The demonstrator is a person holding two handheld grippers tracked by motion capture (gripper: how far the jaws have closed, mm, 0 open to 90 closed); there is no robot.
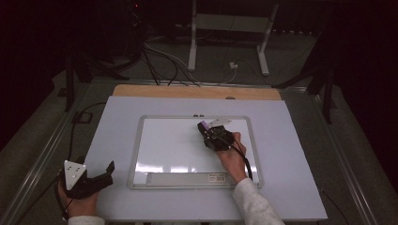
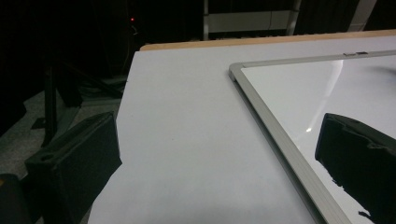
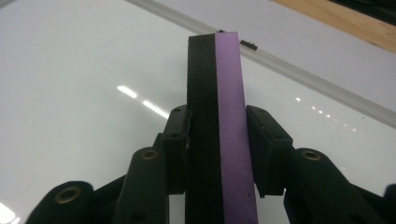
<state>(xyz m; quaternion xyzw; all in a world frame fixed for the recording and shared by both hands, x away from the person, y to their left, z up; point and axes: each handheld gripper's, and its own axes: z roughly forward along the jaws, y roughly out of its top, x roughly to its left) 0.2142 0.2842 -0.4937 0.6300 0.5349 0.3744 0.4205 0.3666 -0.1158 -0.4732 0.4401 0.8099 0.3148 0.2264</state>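
Over the whiteboard's (image 1: 178, 145) far right part, right gripper (image 1: 206, 127) clamps a purple-and-black eraser (image 3: 217, 135); left gripper (image 1: 104, 174) rests open at table's (image 1: 291, 187) near-left corner.

We see a table (image 1: 117, 197) with a pale grey-white top and a wooden strip (image 1: 187, 91) along its far edge, and directly on it lies one framed whiteboard (image 1: 169, 145), flat, near the middle.
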